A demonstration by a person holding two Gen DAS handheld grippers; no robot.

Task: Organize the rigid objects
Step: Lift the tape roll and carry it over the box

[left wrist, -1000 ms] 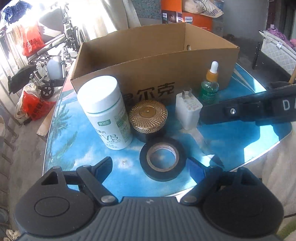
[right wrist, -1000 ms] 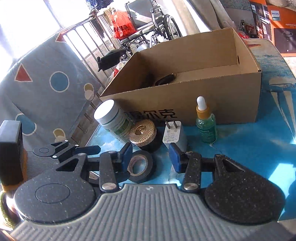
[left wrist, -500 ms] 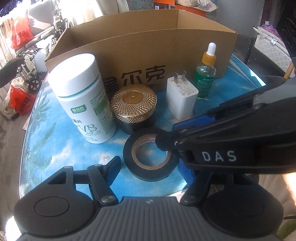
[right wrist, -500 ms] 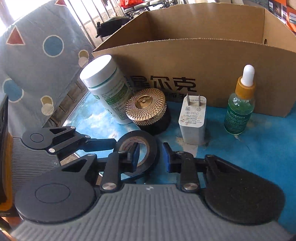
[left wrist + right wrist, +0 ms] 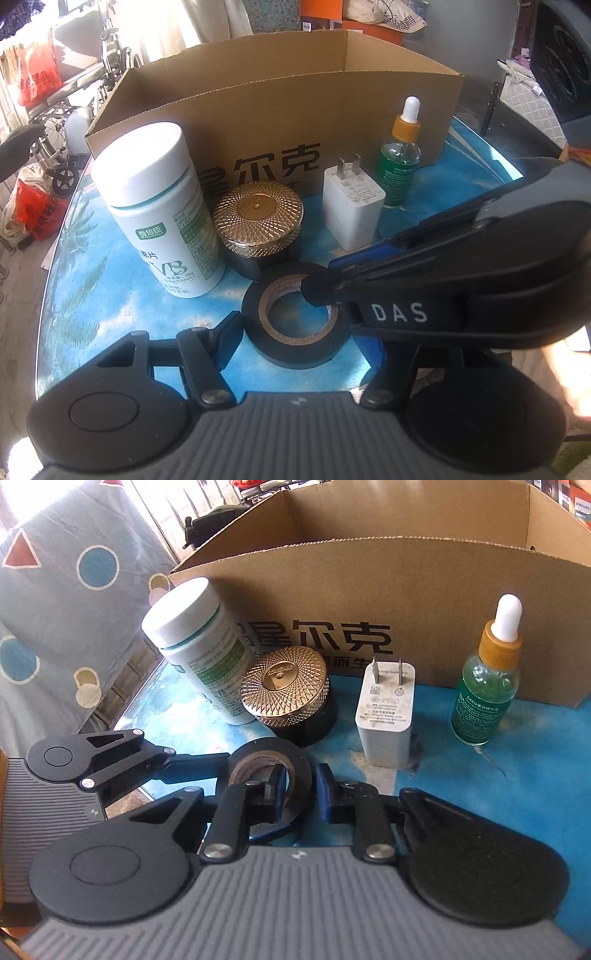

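The step in hand looks like the pick-up of the roll of black tape (image 5: 295,317), which lies flat near the front edge of the table (image 5: 92,295), just in front of the gold-lidded jar (image 5: 258,221).

The right gripper (image 5: 299,790) straddles one side of the roll: one blue-padded finger (image 5: 279,790) reaches down inside the cardboard core and the other sits outside the black wall. The jaws are partly parted, with a small gap visible on the outer side, so the grip is not yet closed. The tape rests on the table and nothing is lifted.

The left gripper (image 5: 295,332) hovers low at the front edge with its fingers spread wide, on either side of the roll and holding nothing.

The next move probably calls for squeezing the right fingers onto the wall of the roll, lifting it straight up, and carrying it over the near wall of the cardboard box (image 5: 277,122) at the back of the table. The white bottle (image 5: 162,221), the charger (image 5: 352,206) and the dropper bottle (image 5: 400,162) stand in a row against the box, so the lift needs to clear them.
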